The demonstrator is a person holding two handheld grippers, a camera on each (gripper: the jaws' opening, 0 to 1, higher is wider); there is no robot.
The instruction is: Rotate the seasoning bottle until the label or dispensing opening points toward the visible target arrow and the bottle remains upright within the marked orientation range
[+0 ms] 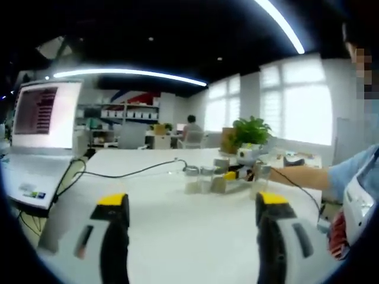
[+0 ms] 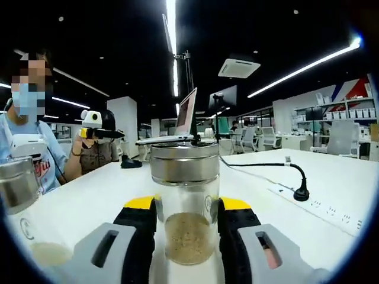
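Note:
A glass seasoning bottle (image 2: 185, 171) with a steel lid and beige granules at its bottom stands upright on the white table (image 2: 331, 177). My right gripper (image 2: 186, 204) is shut on it, its yellow-tipped jaws pressed to both sides of the glass. In the left gripper view, my left gripper (image 1: 192, 201) hovers above the table (image 1: 177, 236), open wide with nothing between its jaws. Farther off, the right gripper (image 1: 237, 174) sits among a cluster of small jars (image 1: 198, 177). The left gripper (image 2: 95, 129) appears far left in the right gripper view, held by a hand.
A second lidded jar (image 2: 18, 183) stands at the left. A power strip with a black cable (image 2: 302, 192) lies on the right. An open laptop (image 1: 41, 118) and a black cable (image 1: 136, 171) sit on the left, and a potted plant (image 1: 251, 130) behind the jars. A person's sleeve (image 1: 355, 171) enters from the right.

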